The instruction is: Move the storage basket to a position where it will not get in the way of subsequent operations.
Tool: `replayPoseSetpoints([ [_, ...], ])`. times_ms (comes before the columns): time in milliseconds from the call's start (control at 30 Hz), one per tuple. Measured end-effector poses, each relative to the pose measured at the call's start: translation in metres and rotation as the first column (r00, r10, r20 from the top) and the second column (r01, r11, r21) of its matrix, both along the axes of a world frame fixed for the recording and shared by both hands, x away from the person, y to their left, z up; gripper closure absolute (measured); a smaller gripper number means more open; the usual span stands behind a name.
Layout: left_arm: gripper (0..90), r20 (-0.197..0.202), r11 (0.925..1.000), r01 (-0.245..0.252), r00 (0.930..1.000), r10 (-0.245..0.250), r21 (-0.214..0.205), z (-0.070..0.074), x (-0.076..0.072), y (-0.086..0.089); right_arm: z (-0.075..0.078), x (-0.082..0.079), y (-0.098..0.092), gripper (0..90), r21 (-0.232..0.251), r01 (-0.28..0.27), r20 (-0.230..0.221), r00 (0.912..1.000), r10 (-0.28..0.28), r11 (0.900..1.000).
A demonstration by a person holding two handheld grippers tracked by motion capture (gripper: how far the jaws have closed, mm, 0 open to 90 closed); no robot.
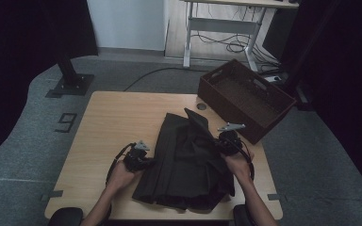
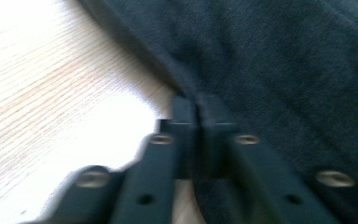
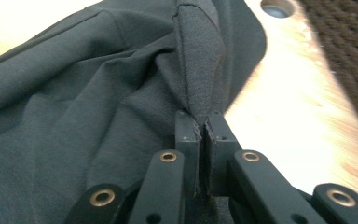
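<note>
A dark grey garment (image 1: 186, 160) lies crumpled on the wooden table (image 1: 113, 122). My left gripper (image 1: 147, 161) sits at the garment's left edge, and in the left gripper view its jaws are pressed together on the cloth's edge (image 2: 193, 88). My right gripper (image 1: 219, 141) is at the garment's right side. Its jaws pinch a raised fold of the dark cloth (image 3: 200, 79), which stands up as a ridge between the pads.
A dark brown woven basket (image 1: 245, 96) stands at the table's back right corner, close behind my right gripper. A round hole (image 1: 201, 107) in the tabletop lies beside it. A desk frame with cables stands on the floor farther back.
</note>
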State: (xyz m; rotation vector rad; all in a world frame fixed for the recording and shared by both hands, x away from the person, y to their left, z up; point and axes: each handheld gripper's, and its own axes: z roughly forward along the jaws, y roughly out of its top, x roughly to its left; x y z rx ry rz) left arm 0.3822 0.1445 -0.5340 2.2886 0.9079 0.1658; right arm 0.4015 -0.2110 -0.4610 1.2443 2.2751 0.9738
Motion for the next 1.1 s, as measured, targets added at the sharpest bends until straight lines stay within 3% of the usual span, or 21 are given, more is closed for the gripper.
replayPoseSetpoints([
  [167,89.5,0.038,0.9964,-0.022,0.9991,0.019,0.082,0.005,-0.001,-0.001,0.006,-0.002,-0.016,85.9,-0.008,0.042,0.007,0.9991,-0.042,0.9991],
  [333,89.6,0.052,0.9930,-0.059,0.9972,0.054,0.102,0.005,0.001,0.010,0.006,-0.005,-0.038,85.8,-0.010,0.090,0.008,0.9959,-0.090,0.9959],
  [533,89.7,0.070,0.9830,-0.119,0.9914,0.110,0.139,0.007,0.002,0.031,0.005,-0.008,-0.057,85.8,-0.033,0.145,0.012,0.9894,-0.145,0.9888],
  [667,89.7,0.080,0.9723,-0.165,0.9850,0.153,0.166,0.008,0.001,0.050,0.004,-0.008,-0.071,85.8,-0.050,0.181,0.010,0.9835,-0.181,0.9822],
  [867,89.6,0.056,0.9627,-0.216,0.9761,0.210,0.163,0.009,-0.003,0.080,-0.002,-0.009,-0.088,85.6,-0.062,0.227,0.002,0.9738,-0.227,0.9719],
  [967,89.1,0.050,0.9579,-0.235,0.9719,0.230,0.165,0.011,-0.006,0.090,-0.009,-0.009,-0.089,85.2,-0.068,0.225,-0.017,0.9738,-0.227,0.9720],
  [1033,87.6,0.069,0.9540,-0.254,0.9668,0.246,0.159,0.015,-0.008,0.090,-0.013,-0.009,-0.086,84.0,-0.077,0.216,-0.024,0.9757,-0.218,0.9734],
  [1100,77.0,0.112,0.9578,-0.260,0.9625,0.247,0.123,0.025,-0.008,0.084,-0.013,-0.009,-0.084,76.5,-0.072,0.205,-0.025,0.9780,-0.207,0.9761],
])
